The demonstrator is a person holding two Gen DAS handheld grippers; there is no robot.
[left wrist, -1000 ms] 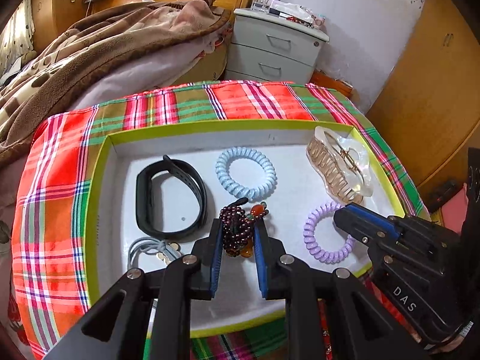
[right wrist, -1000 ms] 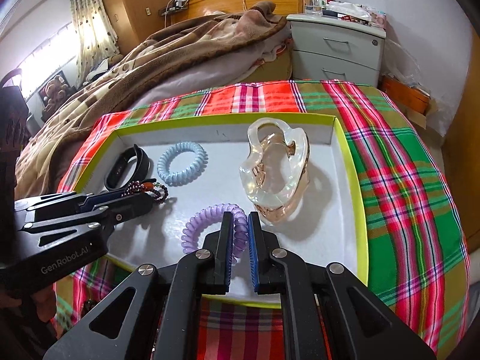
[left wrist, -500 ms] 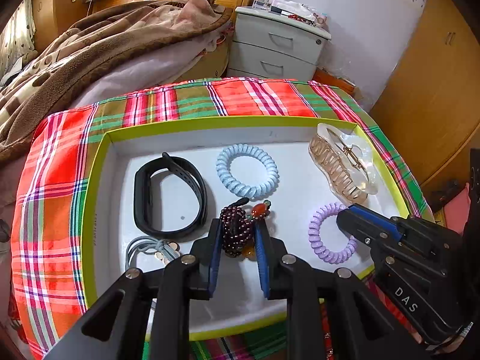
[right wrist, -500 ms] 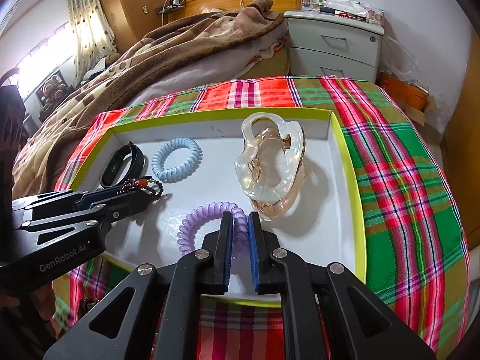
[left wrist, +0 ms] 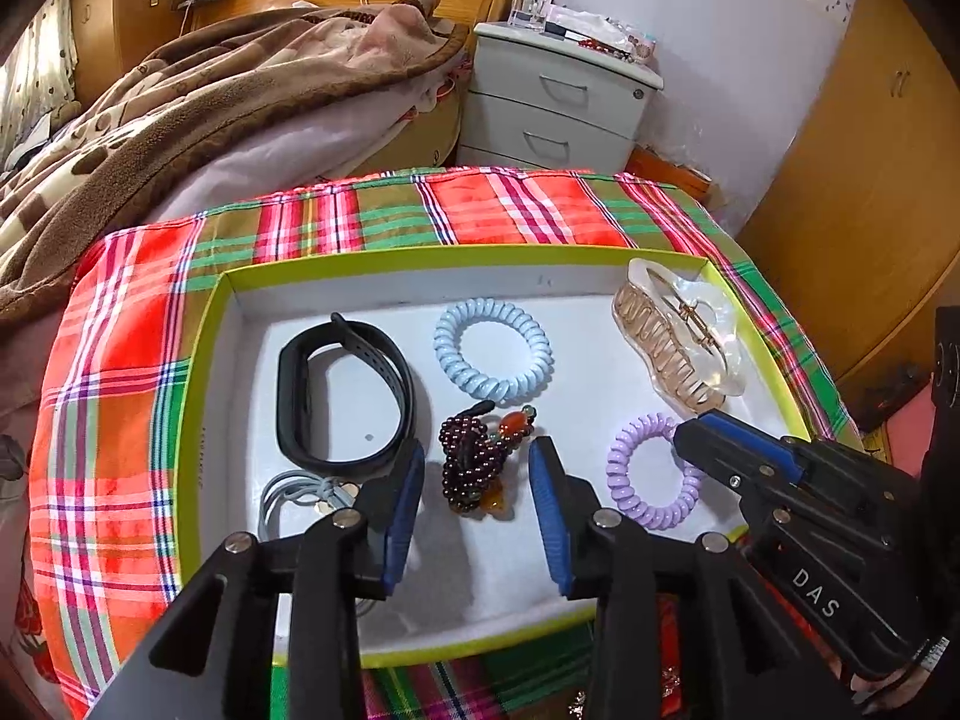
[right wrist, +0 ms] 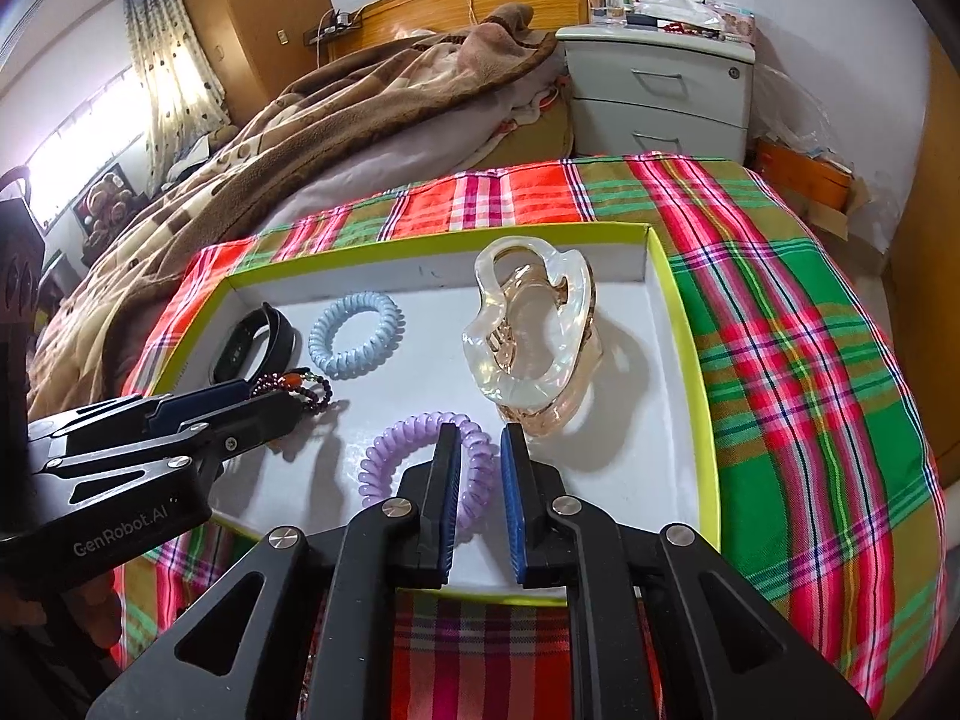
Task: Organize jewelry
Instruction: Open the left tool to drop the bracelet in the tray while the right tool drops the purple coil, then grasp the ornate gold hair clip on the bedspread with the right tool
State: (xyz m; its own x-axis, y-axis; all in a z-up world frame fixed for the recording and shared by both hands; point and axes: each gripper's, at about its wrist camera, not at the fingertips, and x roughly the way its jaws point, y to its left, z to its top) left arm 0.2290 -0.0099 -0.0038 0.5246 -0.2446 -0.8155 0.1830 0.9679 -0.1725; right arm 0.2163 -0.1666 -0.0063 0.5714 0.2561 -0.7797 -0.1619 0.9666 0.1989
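Note:
A white tray with a lime-green rim (left wrist: 420, 255) (right wrist: 708, 420) lies on a plaid cloth. In it lie a black wristband (left wrist: 342, 396) (right wrist: 252, 342), a pale blue coil hair tie (left wrist: 492, 351) (right wrist: 354, 336), a dark red bead bracelet (left wrist: 477, 462) (right wrist: 294, 387), a purple coil hair tie (left wrist: 651, 471) (right wrist: 420, 459), a clear gold claw clip (left wrist: 678, 336) (right wrist: 534, 336) and a grey cord (left wrist: 294, 498). My left gripper (left wrist: 477, 462) (right wrist: 264, 396) is open, its fingers on either side of the bracelet. My right gripper (right wrist: 480, 450) (left wrist: 696, 429) is open, and the purple tie's right edge lies between its fingers.
The plaid cloth (right wrist: 810, 360) covers a low table. A bed with a brown blanket (left wrist: 180, 102) lies behind on the left. A grey nightstand (left wrist: 558, 102) stands at the back. A wooden wardrobe (left wrist: 870, 180) is on the right.
My left gripper has opened and let go of the bead bracelet, which now lies on the tray floor. My right gripper has opened and let go of the purple tie.

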